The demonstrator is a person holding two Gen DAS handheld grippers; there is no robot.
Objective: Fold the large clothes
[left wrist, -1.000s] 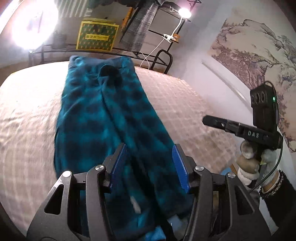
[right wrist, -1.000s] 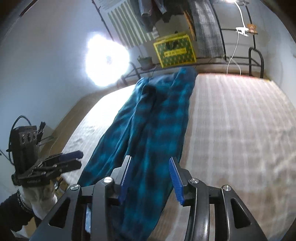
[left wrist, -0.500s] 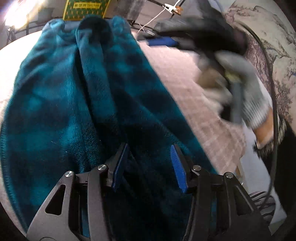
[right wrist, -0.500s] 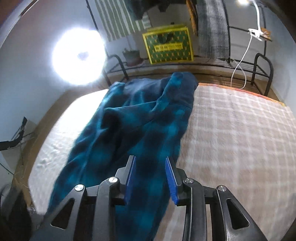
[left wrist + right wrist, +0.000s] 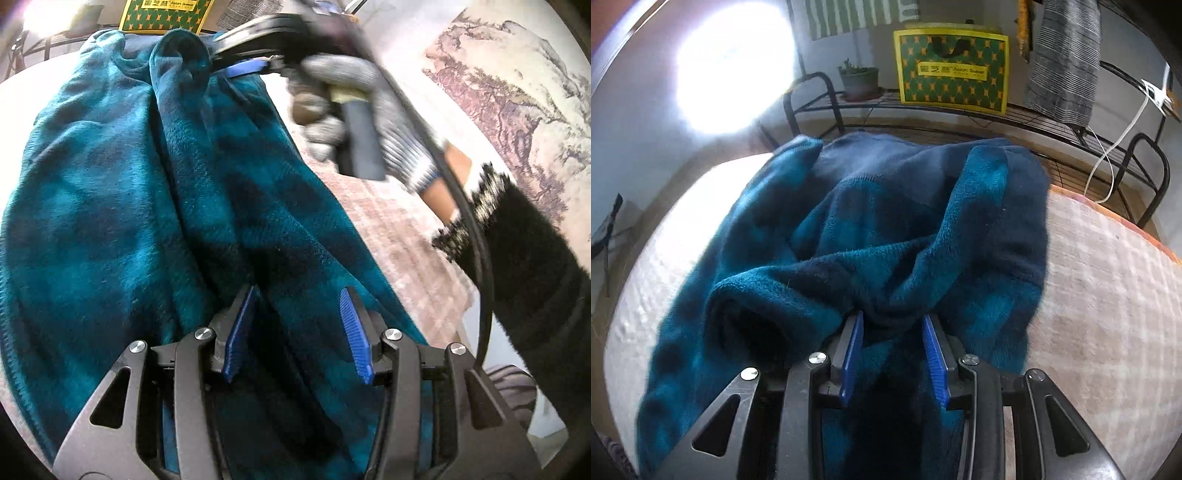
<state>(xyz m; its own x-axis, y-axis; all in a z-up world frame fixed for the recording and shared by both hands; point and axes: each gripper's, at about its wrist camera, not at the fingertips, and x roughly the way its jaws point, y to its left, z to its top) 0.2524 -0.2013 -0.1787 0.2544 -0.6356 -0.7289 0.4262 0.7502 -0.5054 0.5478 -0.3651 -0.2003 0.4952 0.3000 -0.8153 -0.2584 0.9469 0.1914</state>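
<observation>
A teal and dark blue plaid fleece garment (image 5: 110, 184) lies lengthwise on the bed (image 5: 388, 229). My left gripper (image 5: 297, 295) is low over its near end. The jaws stand apart with a ridge of fleece between the blue pads, and the right pad face is bare. In the right wrist view the far end of the garment (image 5: 886, 229) is bunched, with folds running into my right gripper (image 5: 892, 317), whose pads pinch a thick fold. The left wrist view shows that right gripper (image 5: 221, 62) at the far end, held by a gloved hand (image 5: 351, 96).
The checked bed cover (image 5: 1108, 295) lies bare to the right of the garment. Behind the bed a black metal rack (image 5: 1145, 147) carries a yellow-green box (image 5: 953, 70), a plant pot (image 5: 858, 79) and a grey towel (image 5: 1063, 55). A bright lamp (image 5: 731, 66) glares at the left.
The right gripper swept from beside the near end to the garment's far end and closed on a fold, bunching it. The left gripper came down onto the near end.
</observation>
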